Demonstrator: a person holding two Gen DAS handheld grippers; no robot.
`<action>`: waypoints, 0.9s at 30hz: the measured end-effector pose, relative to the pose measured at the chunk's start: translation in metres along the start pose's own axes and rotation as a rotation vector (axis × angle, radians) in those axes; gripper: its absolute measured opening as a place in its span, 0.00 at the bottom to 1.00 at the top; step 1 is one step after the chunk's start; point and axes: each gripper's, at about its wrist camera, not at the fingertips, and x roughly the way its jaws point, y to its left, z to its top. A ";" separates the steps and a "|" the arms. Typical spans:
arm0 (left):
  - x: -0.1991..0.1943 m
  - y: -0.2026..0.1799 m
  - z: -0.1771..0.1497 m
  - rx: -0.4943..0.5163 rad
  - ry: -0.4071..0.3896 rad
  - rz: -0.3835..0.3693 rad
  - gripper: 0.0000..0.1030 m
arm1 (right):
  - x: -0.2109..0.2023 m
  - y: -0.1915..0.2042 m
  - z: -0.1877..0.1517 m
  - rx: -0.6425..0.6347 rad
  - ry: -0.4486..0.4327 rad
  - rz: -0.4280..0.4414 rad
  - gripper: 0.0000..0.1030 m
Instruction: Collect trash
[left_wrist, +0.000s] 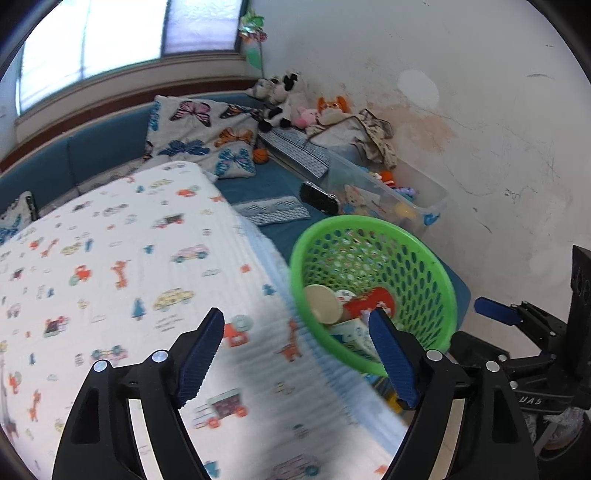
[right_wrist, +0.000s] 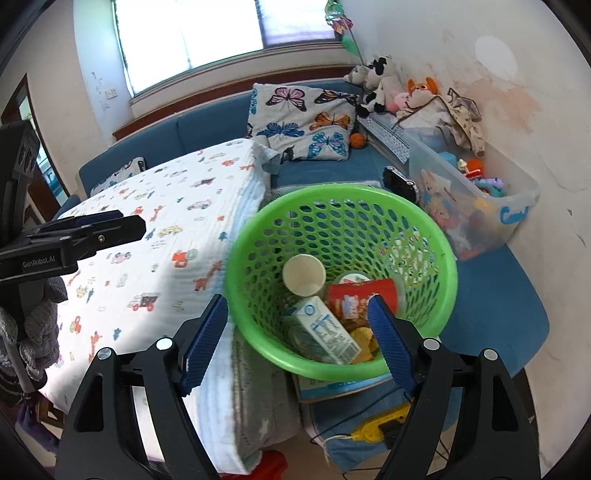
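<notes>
Right wrist view: white quilted bedspread w/ cartoon vehicles (right_wrist: 147, 229) lies left of round green perforated plastic basket (right_wrist: 341, 284). Inside basket: milk carton (right_wrist: 325, 332), red snack bag (right_wrist: 360, 295), paper cup (right_wrist: 304, 275). Right gripper (right_wrist: 297, 314) and left gripper (left_wrist: 297, 328) both spread, empty. Drop-off looks done; next, find more trash.

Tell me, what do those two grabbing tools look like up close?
Both look alike: the left gripper and right gripper are black plastic frames with cut-out arms and round silver bolt heads. Their fingers carry ribbed blue pads. White lettering marks the left tool's side, seen from the right wrist. A grey knitted sleeve shows behind it.
</notes>
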 end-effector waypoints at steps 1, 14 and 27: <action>-0.004 0.004 -0.001 -0.006 -0.004 0.009 0.80 | -0.001 0.004 -0.001 -0.001 -0.003 0.007 0.76; -0.063 0.052 -0.033 -0.025 -0.096 0.125 0.88 | -0.009 0.053 -0.007 -0.028 -0.043 0.019 0.83; -0.097 0.090 -0.072 -0.103 -0.119 0.198 0.93 | -0.013 0.088 -0.011 -0.035 -0.039 0.026 0.87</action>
